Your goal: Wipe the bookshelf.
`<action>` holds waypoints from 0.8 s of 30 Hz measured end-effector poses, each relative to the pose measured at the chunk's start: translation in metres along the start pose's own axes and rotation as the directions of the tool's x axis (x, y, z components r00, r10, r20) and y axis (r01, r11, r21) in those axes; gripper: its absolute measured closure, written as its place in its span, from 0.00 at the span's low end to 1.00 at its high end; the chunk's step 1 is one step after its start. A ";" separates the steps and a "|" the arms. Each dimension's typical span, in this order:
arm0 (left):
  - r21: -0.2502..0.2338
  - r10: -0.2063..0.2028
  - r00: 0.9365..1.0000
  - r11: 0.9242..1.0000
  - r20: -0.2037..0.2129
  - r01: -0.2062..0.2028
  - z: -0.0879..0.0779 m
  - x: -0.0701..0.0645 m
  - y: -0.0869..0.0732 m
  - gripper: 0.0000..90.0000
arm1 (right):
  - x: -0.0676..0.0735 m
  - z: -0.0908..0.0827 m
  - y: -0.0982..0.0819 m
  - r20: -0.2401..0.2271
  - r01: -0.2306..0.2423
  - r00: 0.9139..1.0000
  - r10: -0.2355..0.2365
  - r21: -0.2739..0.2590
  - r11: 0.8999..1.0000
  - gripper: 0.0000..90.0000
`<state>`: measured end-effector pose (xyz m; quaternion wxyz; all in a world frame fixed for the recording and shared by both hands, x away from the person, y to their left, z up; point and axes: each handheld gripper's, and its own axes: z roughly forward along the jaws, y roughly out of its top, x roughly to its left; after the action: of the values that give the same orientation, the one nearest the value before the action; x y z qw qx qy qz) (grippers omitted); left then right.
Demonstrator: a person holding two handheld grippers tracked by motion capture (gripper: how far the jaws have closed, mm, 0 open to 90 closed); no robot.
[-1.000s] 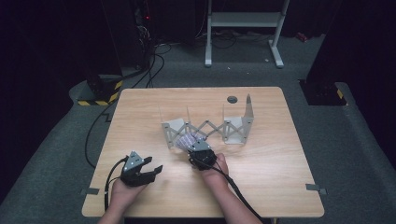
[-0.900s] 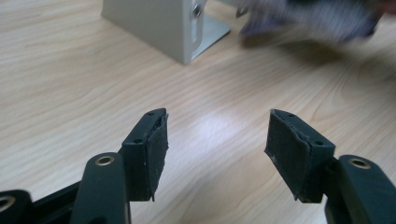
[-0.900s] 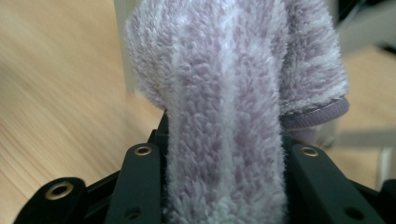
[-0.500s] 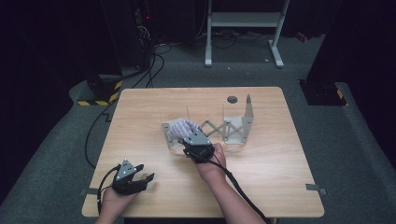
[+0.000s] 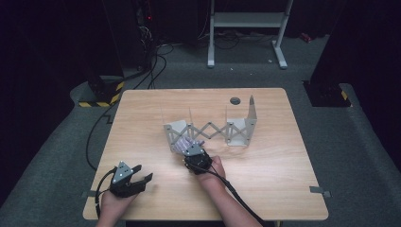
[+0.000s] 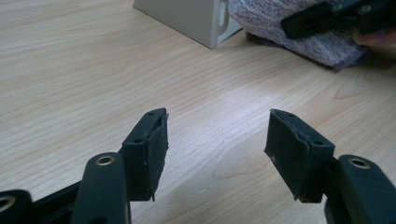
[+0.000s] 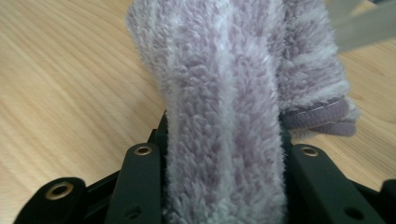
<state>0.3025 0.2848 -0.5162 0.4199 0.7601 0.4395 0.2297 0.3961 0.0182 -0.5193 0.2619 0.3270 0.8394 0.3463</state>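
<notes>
**Lilac towel being gripped at the rack's near end**

Fleecy lilac cloth, a folded striped towel (image 7: pixel 224 116), is being clamped between the jaws of the right gripper (image 5: pixel 193 152), with pile bulging out on both sides of the pads in the right gripper view. The bundle is being held just in front of the left end panel of the grey folding rack (image 5: pixel 210 128), touching or very nearly touching that panel (contact cannot be settled from the high view). Its long axis is being carried along the line of the gripper's own jaws, pointing from the hand toward the rack, so the free end is lying closest to the rack and the gripped end closest to the person.

The left gripper (image 5: pixel 137 177) is being kept with its jaws spread and nothing between them, down near the table's front edge, well apart from the rack and to its left front. From the left gripper view the towel (image 6: pixel 299 32) and the rack's end panel (image 6: pixel 187 18) are being seen ahead and to the upper right.

The coming move is judged to turn on this: the towel is lying rack-side of the right fingers, so a short push forward is probably all that is being called for, and the right hand is much the nearer of the two.
</notes>
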 end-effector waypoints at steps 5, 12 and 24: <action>-0.006 -0.010 1.000 1.000 -0.007 0.010 -0.001 0.002 -0.001 0.43 | 0.011 -0.004 0.008 -0.021 0.017 1.000 -0.017 -0.024 1.000 0.68; -0.009 -0.014 1.000 1.000 -0.004 0.014 -0.003 0.006 -0.001 0.43 | 0.018 -0.017 0.032 -0.038 0.023 0.999 -0.027 -0.100 0.995 0.69; -0.005 -0.014 1.000 1.000 0.001 0.014 -0.004 0.007 -0.002 0.43 | 0.018 -0.055 0.091 -0.011 0.026 0.999 -0.030 -0.277 0.961 0.69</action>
<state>0.3026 0.2933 -0.5161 0.4237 0.7561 0.4439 0.2276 0.3815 0.0585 -0.4205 0.3035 0.2727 0.7893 0.4589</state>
